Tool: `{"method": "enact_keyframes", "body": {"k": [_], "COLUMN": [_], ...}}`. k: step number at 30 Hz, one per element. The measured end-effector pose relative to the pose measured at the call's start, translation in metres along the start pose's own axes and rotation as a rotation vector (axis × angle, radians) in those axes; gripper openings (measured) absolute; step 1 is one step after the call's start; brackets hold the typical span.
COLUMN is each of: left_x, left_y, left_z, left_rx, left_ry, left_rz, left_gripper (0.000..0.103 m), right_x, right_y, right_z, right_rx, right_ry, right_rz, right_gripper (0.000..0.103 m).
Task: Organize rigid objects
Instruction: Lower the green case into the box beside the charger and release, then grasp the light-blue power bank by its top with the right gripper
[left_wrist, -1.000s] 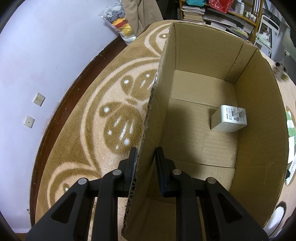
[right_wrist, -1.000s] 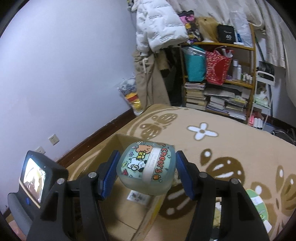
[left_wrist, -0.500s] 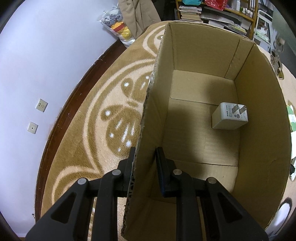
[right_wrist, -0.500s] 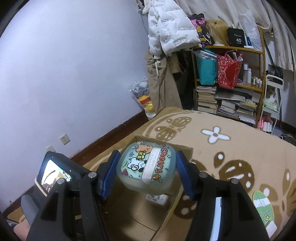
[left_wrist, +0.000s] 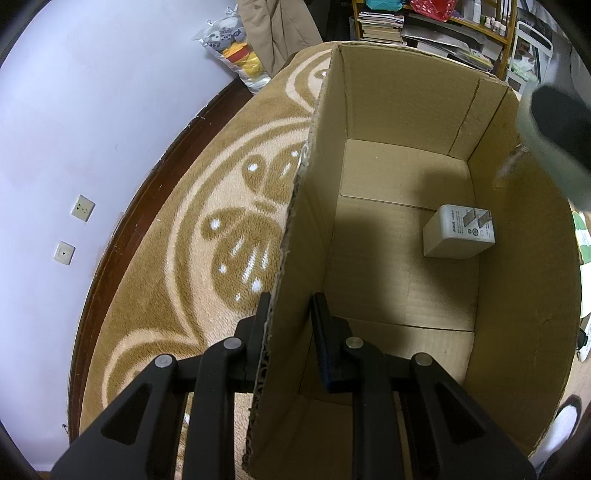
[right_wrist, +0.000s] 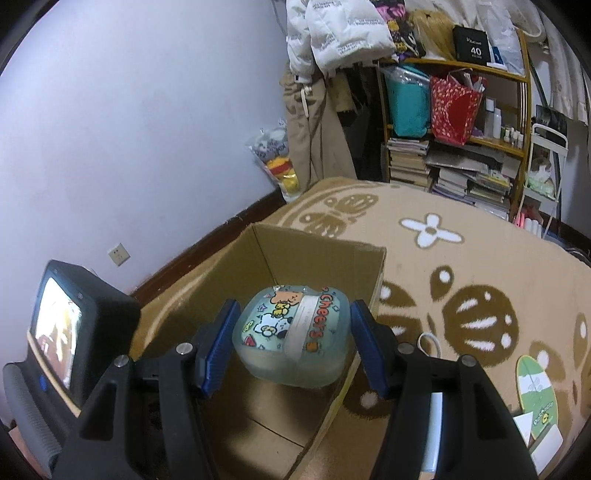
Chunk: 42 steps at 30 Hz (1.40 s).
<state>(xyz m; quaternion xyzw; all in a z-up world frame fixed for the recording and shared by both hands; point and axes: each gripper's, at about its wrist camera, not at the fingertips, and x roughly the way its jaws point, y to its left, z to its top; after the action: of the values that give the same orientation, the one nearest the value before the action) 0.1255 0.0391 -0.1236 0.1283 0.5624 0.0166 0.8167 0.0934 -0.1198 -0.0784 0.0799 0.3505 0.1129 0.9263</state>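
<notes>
- The left gripper was clenched on the near side wall of the cardboard box, one finger outside and one inside, steadying it on the patterned blanket.
- The right gripper grasped a pale green plastic container printed with cartoon animals and the word "Cheers", its blue pads pressed to both sides, held above the open box.
- The step in hand looked like carrying the container over the box to drop it in.
- The next move likely called for lowering it onto the bare floor and letting go, clear of the white charger lying by the box's far right wall.
- Beyond the box stood a cluttered bookshelf.
</notes>
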Motion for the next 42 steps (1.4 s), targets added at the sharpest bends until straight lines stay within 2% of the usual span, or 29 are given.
{"method": "enact_keyframes", "body": {"k": [6,10,16,25,30,37,39,42], "left_x": [0.001,0.001,0.001,0.0,0.0,0.001,0.0,0.0], "left_y": [-0.001,0.0,-0.002,-0.002,-0.002,-0.002,-0.002,-0.002], "left_z": [-0.001,-0.002,-0.003,-0.002,-0.002,-0.002,-0.002,-0.002], "left_rx": [-0.002,-0.005,0.003,0.005,0.003,0.003,0.003,0.003], "left_ry": [0.001,0.001,-0.002,-0.001,0.0,0.0,0.001,0.0], "left_rz": [0.002,-0.005,0.007,0.009,0.008,0.008,0.008,0.007], "left_gripper": [0.02,0.019,0.019,0.019,0.019,0.019,0.019,0.019], "right_x": [-0.005,-0.013,-0.019,-0.008,-0.001,0.012,0.019,0.026], "right_y": [-0.001,-0.008,-0.032,-0.082,-0.105,-0.115,-0.117,-0.119], "right_z": [0.003,0.004,0.005,-0.005,-0.015,-0.027,-0.032,-0.038], "right_rx": [-0.01,0.004,0.03,0.109,0.161,0.191,0.203,0.212], "right_ry": [-0.019,-0.032,-0.036,0.025,0.066,0.121,0.147,0.184], "right_rz": [-0.022,-0.043,-0.109,-0.204,-0.218,-0.218,-0.213,-0.218], "right_gripper": [0.065,0.077,0.078,0.078,0.078,0.078,0.077,0.068]}}
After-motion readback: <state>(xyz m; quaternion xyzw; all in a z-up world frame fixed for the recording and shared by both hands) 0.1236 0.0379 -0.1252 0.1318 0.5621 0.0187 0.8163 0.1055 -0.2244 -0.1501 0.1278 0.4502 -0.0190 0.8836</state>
